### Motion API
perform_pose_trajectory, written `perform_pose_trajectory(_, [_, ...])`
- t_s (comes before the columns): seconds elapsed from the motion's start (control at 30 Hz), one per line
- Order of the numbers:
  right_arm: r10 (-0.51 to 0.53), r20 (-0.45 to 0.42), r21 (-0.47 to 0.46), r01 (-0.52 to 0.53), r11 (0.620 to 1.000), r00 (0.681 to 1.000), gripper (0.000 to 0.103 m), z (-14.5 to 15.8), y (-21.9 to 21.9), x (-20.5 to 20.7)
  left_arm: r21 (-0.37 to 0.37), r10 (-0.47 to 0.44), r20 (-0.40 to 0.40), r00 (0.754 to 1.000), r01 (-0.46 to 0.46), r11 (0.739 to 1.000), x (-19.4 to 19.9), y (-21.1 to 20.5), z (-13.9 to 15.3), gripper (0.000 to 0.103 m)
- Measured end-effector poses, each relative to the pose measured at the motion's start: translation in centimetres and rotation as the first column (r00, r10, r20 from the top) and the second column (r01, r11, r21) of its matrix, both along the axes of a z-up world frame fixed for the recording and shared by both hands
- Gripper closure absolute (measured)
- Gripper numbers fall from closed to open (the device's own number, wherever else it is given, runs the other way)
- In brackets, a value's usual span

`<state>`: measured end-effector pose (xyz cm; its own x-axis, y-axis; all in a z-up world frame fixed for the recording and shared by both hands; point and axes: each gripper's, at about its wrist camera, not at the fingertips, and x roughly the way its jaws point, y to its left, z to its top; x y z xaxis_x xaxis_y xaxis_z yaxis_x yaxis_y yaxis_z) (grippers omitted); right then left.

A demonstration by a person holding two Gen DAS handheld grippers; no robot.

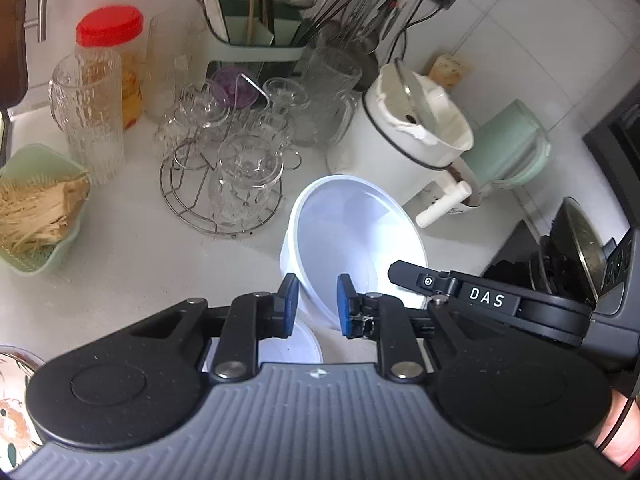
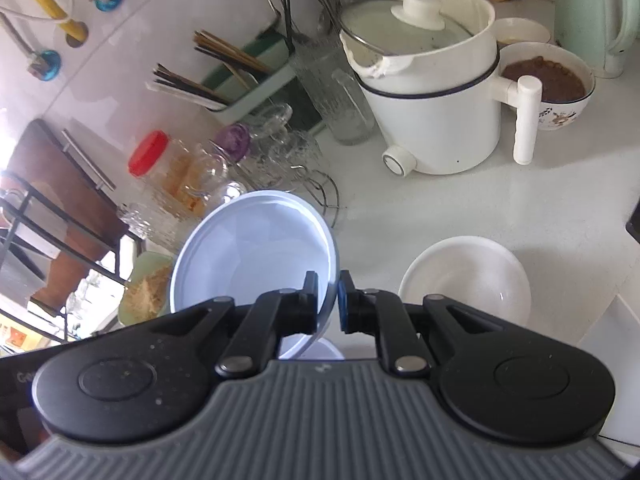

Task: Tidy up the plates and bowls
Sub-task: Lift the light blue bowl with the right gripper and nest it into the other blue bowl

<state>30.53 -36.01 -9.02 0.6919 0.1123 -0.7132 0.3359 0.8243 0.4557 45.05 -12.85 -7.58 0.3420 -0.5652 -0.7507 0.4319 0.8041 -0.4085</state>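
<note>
The right gripper (image 2: 328, 300), marked "DAS", pinches the tilted plastic bowl's (image 1: 356, 236) rim; the left gripper (image 1: 318, 304) stands apart, empty.

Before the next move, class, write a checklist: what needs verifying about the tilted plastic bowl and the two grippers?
1. Right gripper clamped on the plastic bowl rim: ok, fingers close on it.
2. Left gripper closed on the bowl wall: not ok, its fingers straddle the wall with a gap.
3. Bowl level: not ok, tilted steeply.
4. Bowl empty, nothing to spill: ok.
5. White ceramic bowl empty, should it serve for stacking: ok.
6. What the white round edge under the plastic bowl belongs to: cannot tell, mostly hidden.
</note>
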Motion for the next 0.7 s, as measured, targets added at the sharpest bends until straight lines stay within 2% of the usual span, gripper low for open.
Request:
perform_pose_trajectory(0.13, [0.007,0.030,-0.017,-0.007,1.000,1.000,0.090,0.6,1.0,-1.0,-0.020,0.006,0.013,1.000,-0.005,1.000,-0.8,1.3,0.2,0.080])
perform_pose_trajectory(0.23, [0.012,0.018,-0.022,-0.011,1.000,1.000,0.090,0.3,1.8,-1.2,-0.018,0.009,0.003,1.000,-0.009,1.000,-1.1,2.0,-0.1,0.080])
perform_pose_trajectory(0.47, [0.021,-0.036,0.047,-0.019,0.999,0.999,0.090,-1.3,2.5,-1.0,0.001,-0.008,-0.002,1.000,0.008,1.000,-1.2,3.5,-2.0,0.080])
perform_pose_trajectory(0.7, [0.065,-0.069,-0.007,-0.066,0.998,0.995,0.089,-2.5,4.0,-0.7,0.023,0.001,-0.022,1.000,0.000,1.000,-1.0,4.0,-4.1,0.080])
